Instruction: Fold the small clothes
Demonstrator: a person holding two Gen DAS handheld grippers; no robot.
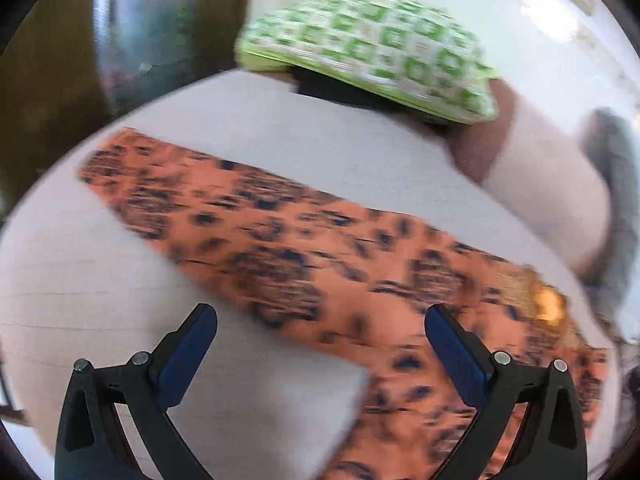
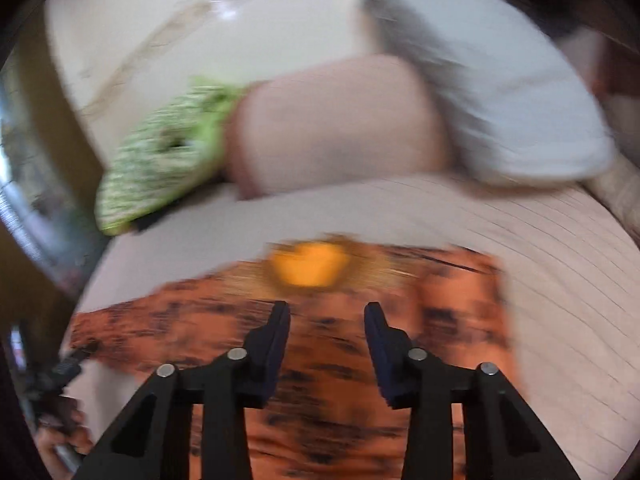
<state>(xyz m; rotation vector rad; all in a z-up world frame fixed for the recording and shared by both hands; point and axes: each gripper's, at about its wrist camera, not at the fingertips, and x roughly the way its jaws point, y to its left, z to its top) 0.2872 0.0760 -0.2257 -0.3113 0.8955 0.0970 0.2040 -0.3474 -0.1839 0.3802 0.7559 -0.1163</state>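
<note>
The left gripper [image 1: 320, 320] hangs with its 2 jaws spread wide and empty, and the orange spotted garment [image 1: 304, 252] lies flat on the pale bed cover [image 1: 280, 136], just ahead of and under its right finger. The right gripper [image 2: 327, 314] stands part-open, gripping nothing, above the same garment (blurred), a yellow patch [image 2: 306, 266] just beyond its tips.

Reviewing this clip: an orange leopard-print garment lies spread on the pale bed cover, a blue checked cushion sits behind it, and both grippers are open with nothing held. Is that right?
Not quite: the cushion is green and white checked, not blue, as the left wrist view shows. The rest holds: the orange leopard-print garment lies on the pale bed cover, and the left gripper and right gripper are open and empty.
</note>
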